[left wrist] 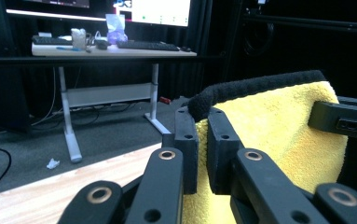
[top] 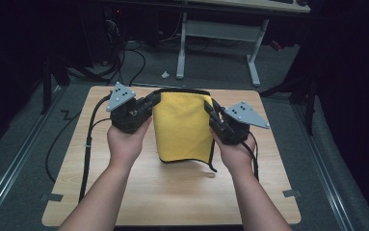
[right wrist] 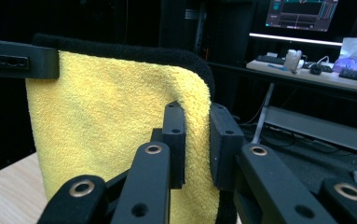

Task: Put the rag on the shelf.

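Work in hand: you are holding up a yellow microfibre cloth (top: 182,126) with black edging by its two upper corners, apparently to fold or spread it.
Left tool (top: 154,102): clenched on the cloth's upper left corner; in the left gripper view the jaws pinch the black hem and yellow pile between them.
Right tool (top: 212,111): clenched on the upper right corner; the right gripper view shows the cloth's edge caught between its jaws.
Where the cloth is: it hangs between your two tools above the wooden worktop (top: 138,192), top edge stretched roughly level, yellow face towards you. Its lower edge sits close to the worktop; you cannot tell from here whether it touches.
Done so far: both corners are taken and the cloth is raised and spread flat.
Left to do: by my reading, everything after the lift; no fold has been made and the cloth is not laid down.
Watch for: a loose black strip (top: 213,162) dangles at the lower right corner and could snag.
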Demonstrator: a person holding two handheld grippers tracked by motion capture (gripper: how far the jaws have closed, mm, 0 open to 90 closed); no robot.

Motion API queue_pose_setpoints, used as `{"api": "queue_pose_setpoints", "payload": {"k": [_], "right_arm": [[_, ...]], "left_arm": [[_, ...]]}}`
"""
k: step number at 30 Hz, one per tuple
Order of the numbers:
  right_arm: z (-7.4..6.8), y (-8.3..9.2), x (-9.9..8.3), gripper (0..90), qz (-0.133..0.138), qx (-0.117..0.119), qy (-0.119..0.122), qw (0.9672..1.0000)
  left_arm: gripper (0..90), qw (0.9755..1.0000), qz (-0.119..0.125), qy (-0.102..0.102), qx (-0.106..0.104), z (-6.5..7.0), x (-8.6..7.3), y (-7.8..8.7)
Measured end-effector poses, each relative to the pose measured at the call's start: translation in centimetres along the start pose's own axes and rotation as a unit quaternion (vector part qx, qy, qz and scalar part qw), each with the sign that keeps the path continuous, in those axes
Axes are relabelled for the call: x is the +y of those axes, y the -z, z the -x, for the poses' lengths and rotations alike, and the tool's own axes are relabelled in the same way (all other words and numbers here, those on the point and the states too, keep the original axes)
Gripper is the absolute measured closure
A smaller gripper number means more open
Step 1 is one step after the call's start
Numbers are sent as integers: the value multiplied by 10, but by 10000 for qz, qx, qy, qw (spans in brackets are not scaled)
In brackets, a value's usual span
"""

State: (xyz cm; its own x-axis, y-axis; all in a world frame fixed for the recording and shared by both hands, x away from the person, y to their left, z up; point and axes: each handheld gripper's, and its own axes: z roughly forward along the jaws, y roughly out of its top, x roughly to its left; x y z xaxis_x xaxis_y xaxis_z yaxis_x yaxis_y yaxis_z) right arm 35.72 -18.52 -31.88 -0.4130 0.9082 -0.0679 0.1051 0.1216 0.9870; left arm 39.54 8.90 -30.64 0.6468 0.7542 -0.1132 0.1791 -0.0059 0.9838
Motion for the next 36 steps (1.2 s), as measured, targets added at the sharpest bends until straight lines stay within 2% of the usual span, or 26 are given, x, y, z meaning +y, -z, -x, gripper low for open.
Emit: {"api": "queue_pose_setpoints", "payload": {"k": [5, 14, 21, 27, 30, 32, 36], "right_arm": [[3, -2, 8, 796, 42, -57, 17, 10000], [13, -10, 15, 795, 69, -93, -39, 9999], [18, -19, 24, 795, 106, -145, 26, 9998], [24, -30, 28, 794, 23, -172, 142, 9997], [30, -37, 28, 794, -21, -171, 147, 9997], [34, -42, 29, 794, -45, -181, 239, 9995], [44, -56, 27, 792, -93, -212, 318, 9992]], "left_arm": [[845, 10000, 54, -56, -19, 0, 7, -3], [845, 9993, 31, -379, 31, -2, 25, -13], [845, 9992, -27, -399, 65, -10, 33, -26], [845, 9990, -85, -439, 5, -21, 35, -39], [845, 9980, -188, -594, 36, -25, 38, -50], [845, 9971, -206, -728, 60, -26, 40, -56], [843, 9944, -255, -1000, 225, -31, 37, -72]]}}
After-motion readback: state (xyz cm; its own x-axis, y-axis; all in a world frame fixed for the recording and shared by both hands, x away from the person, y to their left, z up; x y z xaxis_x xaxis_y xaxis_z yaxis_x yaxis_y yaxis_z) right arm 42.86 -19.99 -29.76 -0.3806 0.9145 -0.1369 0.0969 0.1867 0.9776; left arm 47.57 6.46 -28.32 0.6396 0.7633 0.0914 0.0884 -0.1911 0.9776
